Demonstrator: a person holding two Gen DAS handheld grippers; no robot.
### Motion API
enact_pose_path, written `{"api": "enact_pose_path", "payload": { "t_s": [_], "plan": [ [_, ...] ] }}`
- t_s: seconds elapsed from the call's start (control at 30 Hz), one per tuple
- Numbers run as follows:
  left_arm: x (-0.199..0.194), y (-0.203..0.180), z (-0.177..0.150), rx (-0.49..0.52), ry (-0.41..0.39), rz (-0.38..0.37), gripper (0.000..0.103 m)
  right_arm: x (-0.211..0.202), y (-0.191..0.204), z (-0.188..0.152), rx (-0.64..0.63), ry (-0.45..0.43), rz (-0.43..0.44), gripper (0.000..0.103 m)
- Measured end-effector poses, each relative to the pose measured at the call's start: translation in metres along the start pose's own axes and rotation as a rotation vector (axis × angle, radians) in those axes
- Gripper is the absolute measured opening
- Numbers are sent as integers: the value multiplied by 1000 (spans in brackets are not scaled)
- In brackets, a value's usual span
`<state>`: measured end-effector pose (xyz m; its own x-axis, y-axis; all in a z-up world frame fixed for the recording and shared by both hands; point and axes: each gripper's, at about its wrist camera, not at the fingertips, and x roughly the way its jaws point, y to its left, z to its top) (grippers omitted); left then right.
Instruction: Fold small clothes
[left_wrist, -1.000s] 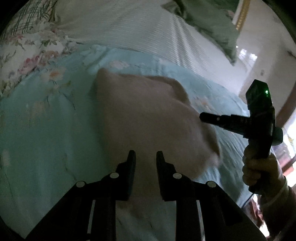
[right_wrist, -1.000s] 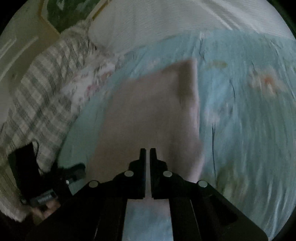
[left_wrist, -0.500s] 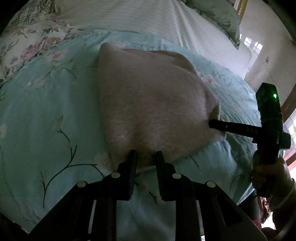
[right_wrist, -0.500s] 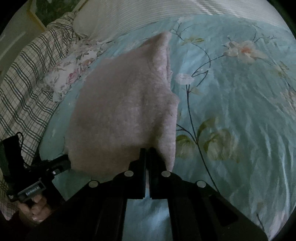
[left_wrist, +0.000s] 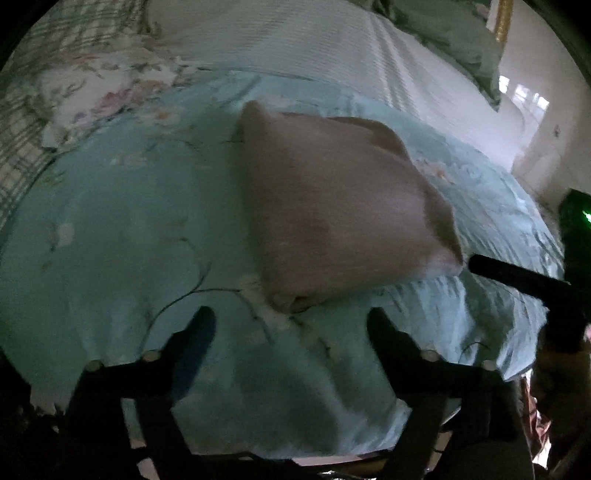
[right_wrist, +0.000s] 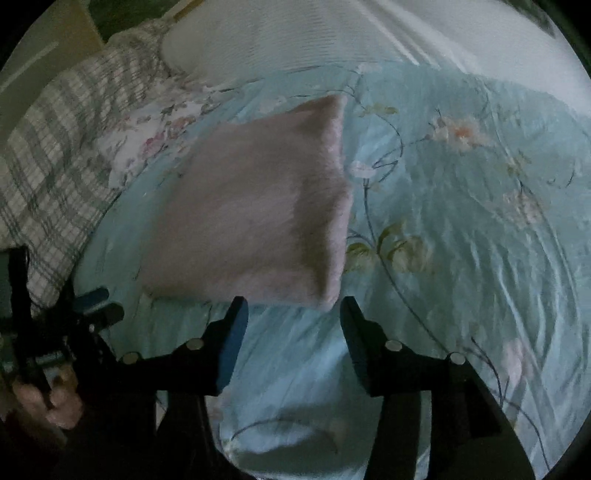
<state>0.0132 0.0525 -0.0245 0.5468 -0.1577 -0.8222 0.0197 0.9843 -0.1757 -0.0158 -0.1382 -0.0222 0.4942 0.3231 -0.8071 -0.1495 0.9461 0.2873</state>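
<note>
A folded pinkish-beige fuzzy garment (left_wrist: 332, 206) lies flat on the light blue floral bedspread (left_wrist: 122, 229); it also shows in the right wrist view (right_wrist: 255, 218). My left gripper (left_wrist: 291, 325) is open and empty, just short of the garment's near edge. My right gripper (right_wrist: 291, 314) is open and empty, its fingertips right at the garment's near right corner. The right gripper also shows in the left wrist view (left_wrist: 517, 277) beside the garment's right corner. The left gripper shows at the left edge of the right wrist view (right_wrist: 92, 306).
A white striped cover (left_wrist: 295, 44) and green pillow (left_wrist: 454, 33) lie beyond the bedspread. A plaid blanket (right_wrist: 48, 166) and a floral pillow (right_wrist: 147, 144) lie to the left. The bed's near edge (left_wrist: 258, 454) is just below my grippers.
Both grippers have opened, let go of the garment's near edge and drawn back a little. The garment now rests folded on the bedspread.
</note>
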Motion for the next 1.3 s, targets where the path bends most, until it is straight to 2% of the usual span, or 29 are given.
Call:
{"api": "enact_pose_path", "payload": {
  "t_s": [0.03,0.13,0.23,0.4,0.57,0.7,0.87,1.1,1.3],
  "plan": [
    [-2,1,-1,-3,6,6,85,-1,4,-3,-14,5,-5,56],
    [-4,4,-8,8,19,53,85,-3,13,-12,-55,21,-38,72],
    [-7,5,-20,43,19,127,85,-7,20,-23,-91,33,-63,74],
    [-6,4,-38,74,39,204,85,-13,25,-35,-126,55,-81,82],
    [-12,-3,-49,101,58,219,85,-18,27,-39,-133,71,-85,85],
    [-23,-12,-39,138,37,229,85,-31,36,-34,-150,56,-76,88],
    [-44,-23,-19,163,1,227,86,-48,43,-23,-171,14,-63,100],
    [-54,-29,0,171,-33,236,94,-41,36,-15,-150,21,-42,101],
    [-38,-31,0,183,5,244,94,-25,34,-15,-155,58,-31,101]
  ]
}}
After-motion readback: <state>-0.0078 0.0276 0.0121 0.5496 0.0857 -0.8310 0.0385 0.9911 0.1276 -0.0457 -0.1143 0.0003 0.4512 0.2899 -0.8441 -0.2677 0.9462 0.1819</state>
